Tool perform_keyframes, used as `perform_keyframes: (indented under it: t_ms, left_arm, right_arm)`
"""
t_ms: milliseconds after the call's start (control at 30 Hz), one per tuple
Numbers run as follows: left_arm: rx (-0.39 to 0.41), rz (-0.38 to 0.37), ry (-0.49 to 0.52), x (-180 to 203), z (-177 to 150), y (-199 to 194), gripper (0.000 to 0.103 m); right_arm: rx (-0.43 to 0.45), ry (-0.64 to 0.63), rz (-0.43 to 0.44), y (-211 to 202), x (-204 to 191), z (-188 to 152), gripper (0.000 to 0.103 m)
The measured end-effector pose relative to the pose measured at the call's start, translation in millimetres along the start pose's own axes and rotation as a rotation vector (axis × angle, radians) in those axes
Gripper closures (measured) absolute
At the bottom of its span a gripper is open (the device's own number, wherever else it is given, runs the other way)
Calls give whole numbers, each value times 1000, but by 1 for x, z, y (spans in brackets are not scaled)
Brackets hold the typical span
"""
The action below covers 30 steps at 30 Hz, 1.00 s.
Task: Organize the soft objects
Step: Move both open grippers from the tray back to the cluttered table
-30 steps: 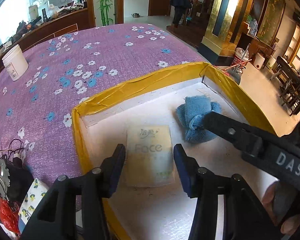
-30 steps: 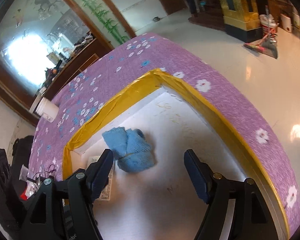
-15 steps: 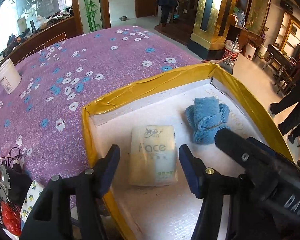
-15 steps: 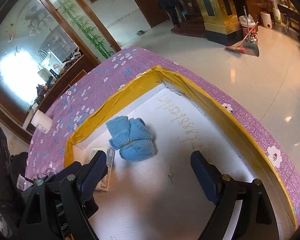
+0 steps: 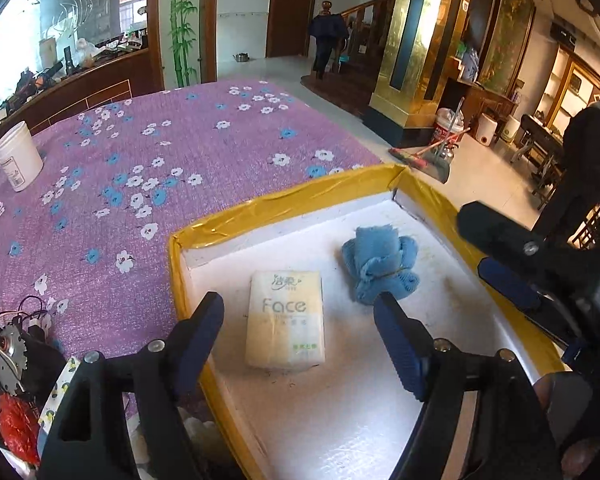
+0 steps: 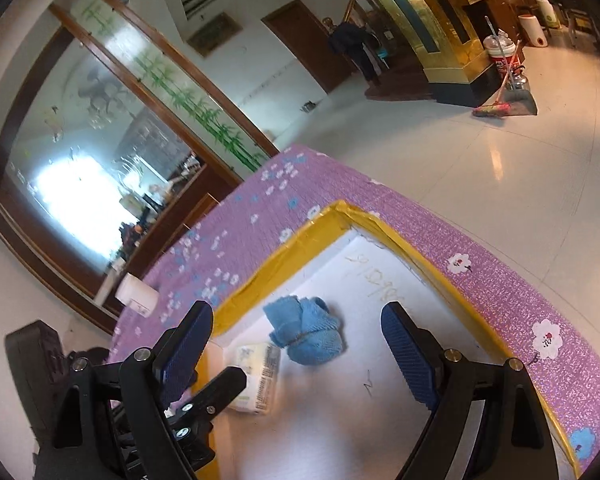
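On the purple floral tablecloth (image 5: 188,148), a yellow-rimmed white tray (image 5: 284,204); left jaws opening, right jaws wide, both empty.

Inside the white tray (image 5: 340,420), bare floor lies open in front of the tissue pack (image 5: 285,320) and to the right of the blue towel (image 5: 380,268). The yellow-taped rim (image 5: 284,204) walls the tray on its far, left and right sides. The pack and towel sit near each other with a narrow gap between. The right gripper (image 5: 512,264) crowds the tray's right edge.
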State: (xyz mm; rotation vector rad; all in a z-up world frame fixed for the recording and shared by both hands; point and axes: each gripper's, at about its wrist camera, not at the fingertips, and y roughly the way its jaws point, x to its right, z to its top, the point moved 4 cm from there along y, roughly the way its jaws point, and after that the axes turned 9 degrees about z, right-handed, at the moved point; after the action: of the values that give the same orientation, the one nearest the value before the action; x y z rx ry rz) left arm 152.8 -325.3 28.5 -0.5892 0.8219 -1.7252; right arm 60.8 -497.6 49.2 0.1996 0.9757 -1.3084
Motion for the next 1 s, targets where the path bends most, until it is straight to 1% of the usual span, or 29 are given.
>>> perform_keyframes:
  t_ms: [67,167,333,400,467,600,767,900,1000]
  left_arm:
    - [7,1,-13,-2,2,-4,27]
    - [19,-9,-25,-2,6,-14,27]
    - [75,-16,-44,-8,12,-52,27]
    - [85,-9,-45,-10,10,-63,26]
    - [86,-22,-47,-12,4,-74,26]
    - [82,-15,-47,-21,-13,-94,26]
    - [108,6,-39,-47,-47,-124,26]
    - [120,29,-44,-75,-82,-141,24]
    - [113,52,-72,-100,-109,-148,24]
  right_arm:
    - [14,-22,22,-4,-6,4,14]
    - [10,-54,65,-13,-22,1,14]
    - [17,-79,106,-44,-41,-16,14]
    - [3,-77,119,-55,-44,-21,14]
    - [5,-74,133,-67,-48,-24,14]
    - [8,-93,147,-86,-61,-30,14]
    - [-46,-156,172,-95,-82,-52,14]
    - [-121,-229,200,-88,-101,-84,14]
    - [-203,-284,216,-73,-113,-112,14]
